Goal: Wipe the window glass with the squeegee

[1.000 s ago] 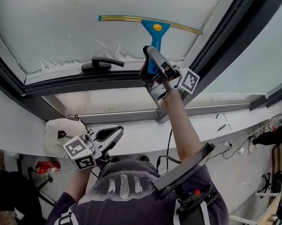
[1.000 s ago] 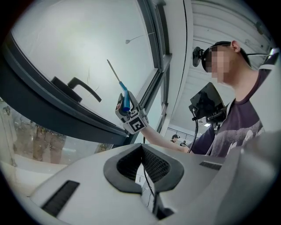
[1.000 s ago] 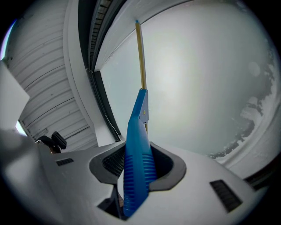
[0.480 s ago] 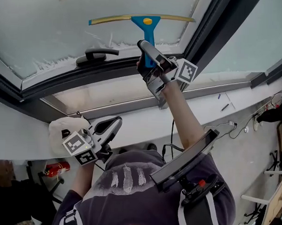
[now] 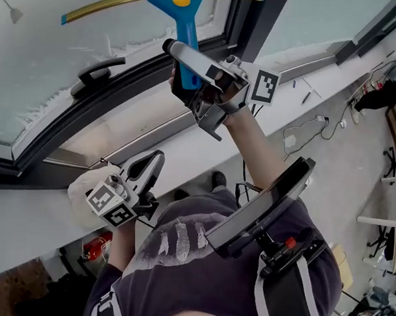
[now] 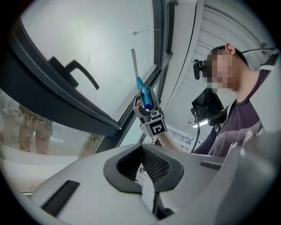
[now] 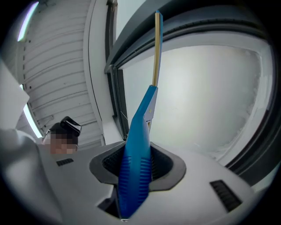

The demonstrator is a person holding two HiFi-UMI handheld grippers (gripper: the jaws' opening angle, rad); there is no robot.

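Your right tongs (image 5: 186, 74) (image 7: 136, 176) are clenched on the ribbed blue handle of the squeegee (image 5: 182, 19) (image 7: 138, 145), raised at arm's length toward the window glass (image 5: 38, 62) (image 7: 206, 101). The handle stands between the two pads and runs up and away from them. The squeegee's yellow blade bar lies across the frosted pane above the black window handle (image 5: 97, 71). Whether its edge presses on the glass cannot be told from these views. Your left tongs (image 5: 145, 175) (image 6: 142, 171) hang low at your side near the white sill (image 5: 205, 154). They are closed on themselves, with nothing between the pads. A white cloth (image 5: 82, 185) sits on the sill just beside them. From the left gripper view, you see the squeegee (image 6: 144, 94) edge-on against the pane (image 6: 88, 39), with your right tongs (image 6: 147, 112) below it.
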